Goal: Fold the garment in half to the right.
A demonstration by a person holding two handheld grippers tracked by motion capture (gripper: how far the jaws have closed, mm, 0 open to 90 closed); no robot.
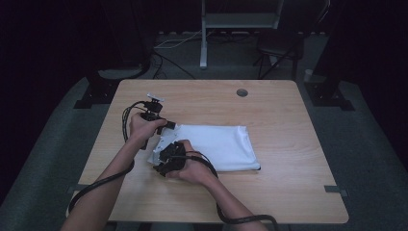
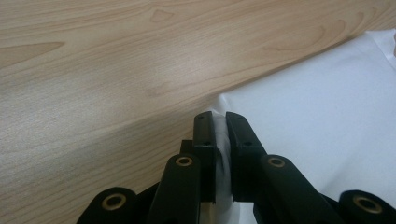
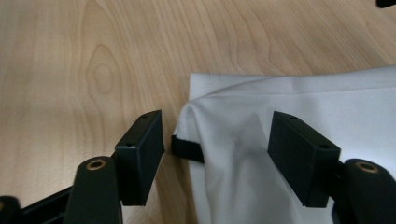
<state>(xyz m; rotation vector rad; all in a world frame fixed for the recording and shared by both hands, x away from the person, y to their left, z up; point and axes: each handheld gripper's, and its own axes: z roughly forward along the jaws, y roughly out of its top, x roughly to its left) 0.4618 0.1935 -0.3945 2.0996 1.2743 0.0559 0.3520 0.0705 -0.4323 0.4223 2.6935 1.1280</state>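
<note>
White cloth (image 2: 327,121) edge vanishes between the left hand-held gripper's (image 2: 220,122) jaws.

Wooden table (image 1: 288,125), grey floor (image 1: 48,144), dark room

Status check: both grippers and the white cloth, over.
Left gripper shut on corner of folded white cloth. Right gripper open, jaws straddling a raised fold at the cloth's edge, pads not pressing. Light wooden table, nothing in the way.
</note>
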